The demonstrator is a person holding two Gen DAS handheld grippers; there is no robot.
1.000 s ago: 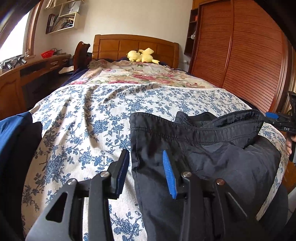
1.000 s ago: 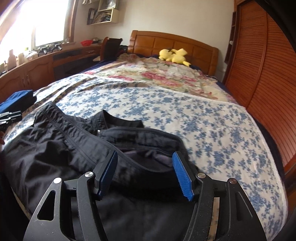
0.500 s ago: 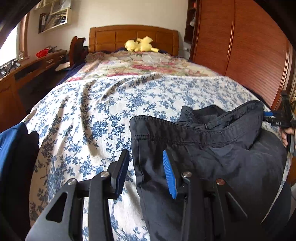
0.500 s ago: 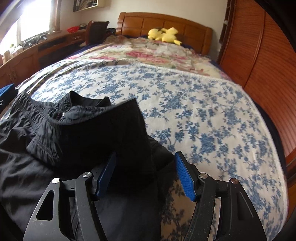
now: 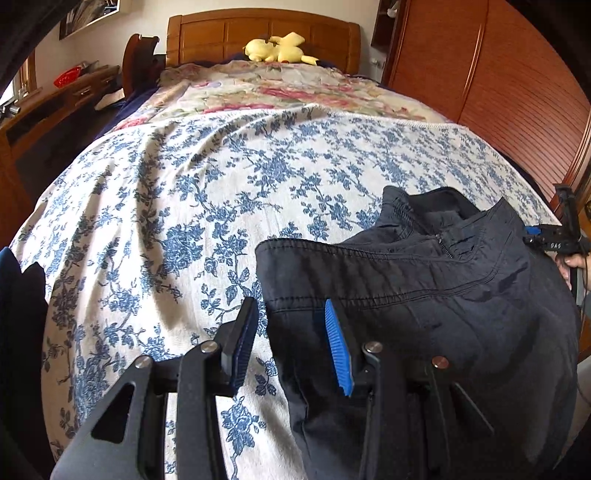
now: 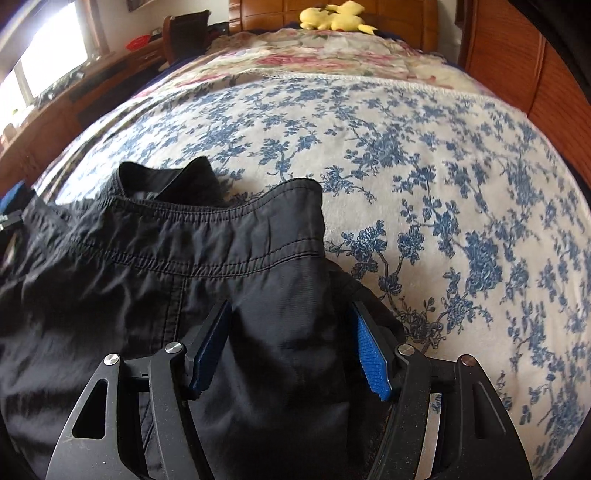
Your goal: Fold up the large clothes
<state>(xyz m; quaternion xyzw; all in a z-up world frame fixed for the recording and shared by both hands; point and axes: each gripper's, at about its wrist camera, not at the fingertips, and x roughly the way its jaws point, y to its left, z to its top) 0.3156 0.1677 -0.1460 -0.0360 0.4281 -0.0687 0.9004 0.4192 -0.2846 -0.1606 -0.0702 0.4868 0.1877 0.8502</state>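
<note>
The left claw [image 5: 290,341] stands wide over the left edge of the black trousers [image 5: 424,295]. The right claw [image 6: 290,345] is wide around their right waistband corner. The trousers lie on the bed [image 5: 207,192]; a yellow plush [image 6: 336,16] sits at 12 o'clock.

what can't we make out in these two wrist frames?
- Black trousers: legs cut off by the bottom edge in both views; length unknown.
- Left gripper: open, straddling the waistband edge; its own fingers hide any contact.
- Right gripper: open, cloth bulging between the pads; whether it is pinched is unclear.
- Blue item: cropped at the left wrist view's left edge.
</note>
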